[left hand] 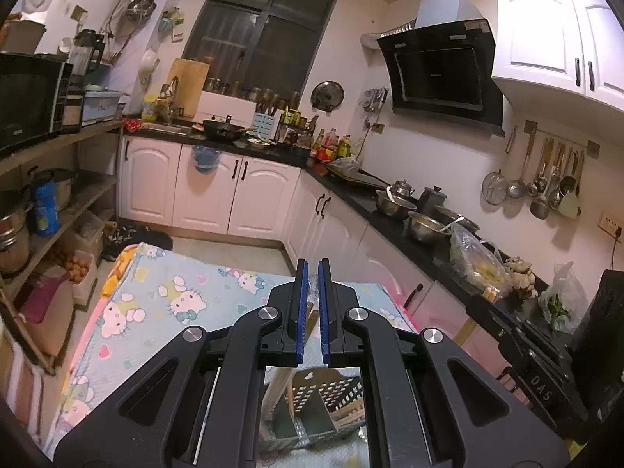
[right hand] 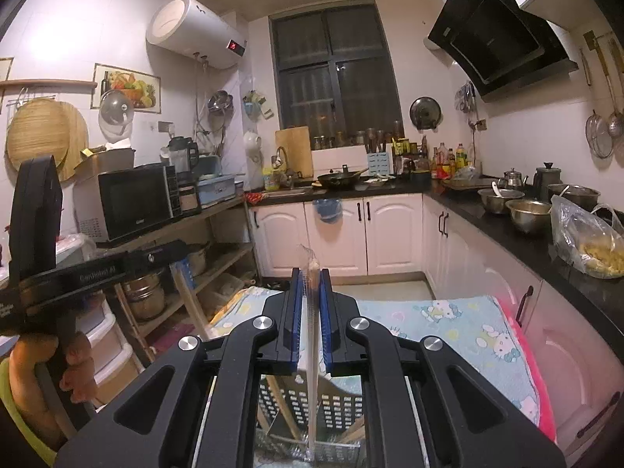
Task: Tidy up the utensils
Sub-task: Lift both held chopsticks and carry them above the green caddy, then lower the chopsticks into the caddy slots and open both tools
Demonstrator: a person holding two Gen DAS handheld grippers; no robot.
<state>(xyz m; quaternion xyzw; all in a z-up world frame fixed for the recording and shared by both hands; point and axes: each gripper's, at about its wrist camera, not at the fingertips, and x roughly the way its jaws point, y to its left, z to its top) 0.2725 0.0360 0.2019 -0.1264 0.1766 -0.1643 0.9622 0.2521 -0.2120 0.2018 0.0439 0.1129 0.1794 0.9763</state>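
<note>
My right gripper (right hand: 311, 275) is shut on a long thin item in a clear plastic sleeve (right hand: 311, 335), held upright over a grey perforated utensil holder (right hand: 335, 409) below the fingers. Wooden sticks (right hand: 282, 405) stand in the holder. My left gripper (left hand: 312, 267) has its jaws nearly together with a narrow gap and nothing clearly between them. The same holder (left hand: 331, 397) shows below it, with a wooden handle (left hand: 279, 390) inside. Both grippers hover over a table with a Hello Kitty cloth (left hand: 163, 296).
A black counter (left hand: 390, 210) with steel bowls and bags runs along the right. White cabinets (right hand: 335, 234) stand ahead. Wooden shelves (left hand: 58, 202) with pots and a microwave are on the left. The left gripper's body (right hand: 78, 273) shows at left in the right wrist view.
</note>
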